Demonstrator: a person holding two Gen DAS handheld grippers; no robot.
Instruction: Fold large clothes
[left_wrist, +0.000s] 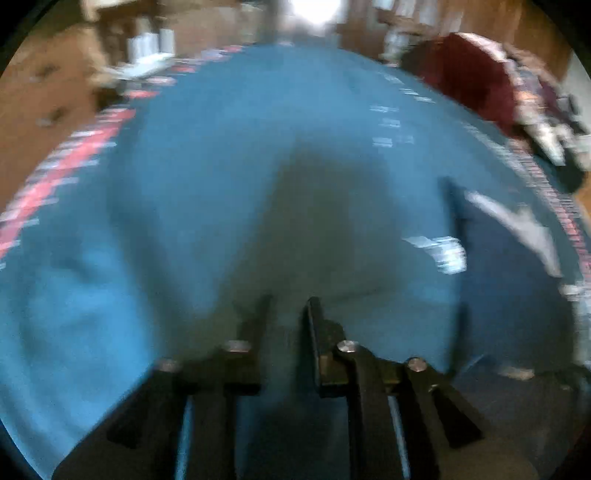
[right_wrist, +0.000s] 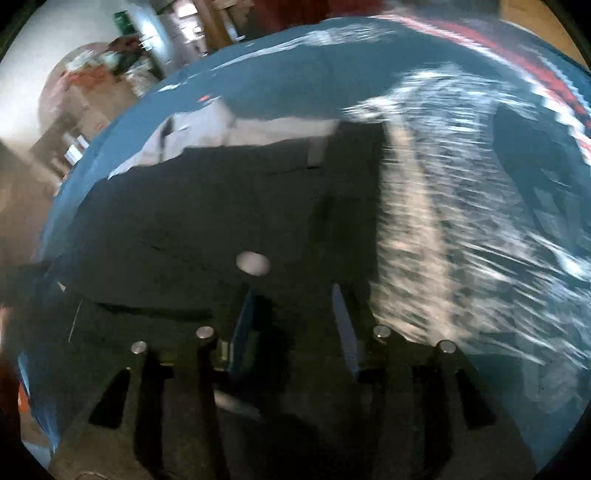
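Observation:
Both views are motion-blurred. In the left wrist view my left gripper (left_wrist: 288, 306) hangs open and empty over a blue table cover (left_wrist: 221, 155) with a red patterned border. A dark garment edge with a white stripe (left_wrist: 517, 225) lies at the right. In the right wrist view my right gripper (right_wrist: 293, 295) is open just above a large dark garment (right_wrist: 184, 206) spread on the blue cover (right_wrist: 280, 70). The garment has a white lining patch (right_wrist: 236, 129) at its far edge and a white speckled band (right_wrist: 424, 206) to the right. A small white spot (right_wrist: 253, 263) lies just ahead of the fingers.
A dark red rounded object (left_wrist: 469, 74) stands at the table's far right. Brown floor (left_wrist: 33, 92) and blurred furniture lie beyond the table's left edge. Shelves and clutter (right_wrist: 92, 85) show past the table at the upper left of the right wrist view.

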